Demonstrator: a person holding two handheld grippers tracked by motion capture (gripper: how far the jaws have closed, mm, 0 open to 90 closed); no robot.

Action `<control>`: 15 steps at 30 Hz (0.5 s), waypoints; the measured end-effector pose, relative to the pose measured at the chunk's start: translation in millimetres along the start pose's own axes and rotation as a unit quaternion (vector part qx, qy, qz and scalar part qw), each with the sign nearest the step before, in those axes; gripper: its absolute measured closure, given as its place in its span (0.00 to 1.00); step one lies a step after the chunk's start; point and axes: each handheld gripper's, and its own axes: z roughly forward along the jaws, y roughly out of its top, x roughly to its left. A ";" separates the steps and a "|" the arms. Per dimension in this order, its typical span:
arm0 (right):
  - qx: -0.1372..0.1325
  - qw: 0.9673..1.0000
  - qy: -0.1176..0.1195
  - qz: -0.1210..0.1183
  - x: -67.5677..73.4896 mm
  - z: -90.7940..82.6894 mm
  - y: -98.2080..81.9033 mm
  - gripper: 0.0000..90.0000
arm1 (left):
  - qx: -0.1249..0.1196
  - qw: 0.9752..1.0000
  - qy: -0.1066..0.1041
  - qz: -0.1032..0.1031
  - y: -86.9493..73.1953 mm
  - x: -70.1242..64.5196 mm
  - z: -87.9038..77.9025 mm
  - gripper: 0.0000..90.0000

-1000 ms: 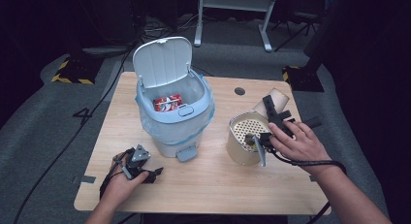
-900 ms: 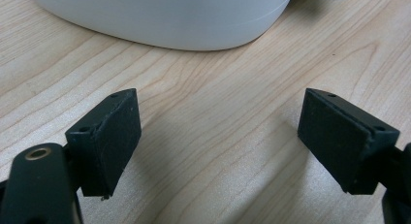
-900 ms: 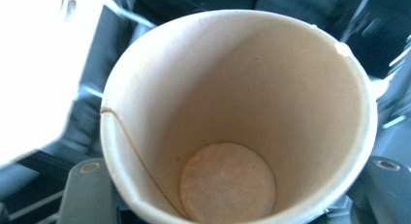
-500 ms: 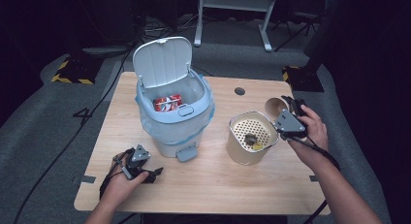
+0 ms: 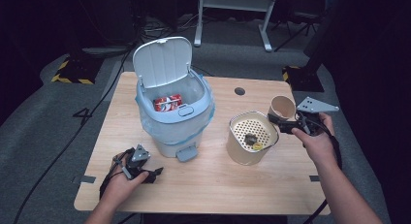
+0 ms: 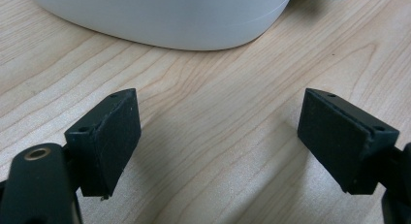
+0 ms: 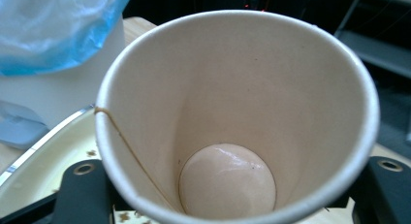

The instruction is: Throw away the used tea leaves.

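Observation:
A paper cup (image 5: 282, 106) sits at the table's right, just behind the cream strainer pot (image 5: 238, 153). My right gripper (image 5: 280, 122) reaches it from the right. In the right gripper view the empty cup (image 7: 228, 112) lies between the jaws, round and undented, and its wall hides the pads. The jaws have just been opening with the cup between them. My left gripper (image 5: 156, 174) rests at the front left, open, with bare wood between its pads (image 6: 116, 136). A dark lump (image 5: 250, 139) and a yellow scrap lie on the pot's perforated insert.
A pale blue pedal bin (image 5: 174, 127) stands centre left, lid (image 5: 162, 64) up, with a blue liner and a red wrapper (image 5: 167, 103) inside. Its base (image 6: 160, 15) is just ahead of the left jaws. A round hole (image 5: 239, 91) is in the wooden table (image 5: 218, 190).
My right hand has swung from over the strainer pot to the right, and its gripper now sits at the paper cup. The left hand and gripper have stayed put.

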 end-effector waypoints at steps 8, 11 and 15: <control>-0.003 0.997 0.050 0.061 -5.9 -2.6 -1.8 0.34 | 0.000 1.000 0.000 0.000 0.0 0.0 0.0 0.18; 0.004 0.996 0.063 0.060 -5.3 -3.1 -1.5 0.34 | 0.000 1.000 0.000 0.000 0.0 0.0 0.0 0.18; 0.014 0.994 0.081 0.069 -5.6 -3.7 -0.6 0.34 | 0.000 1.000 -0.001 0.000 0.0 0.1 0.1 0.17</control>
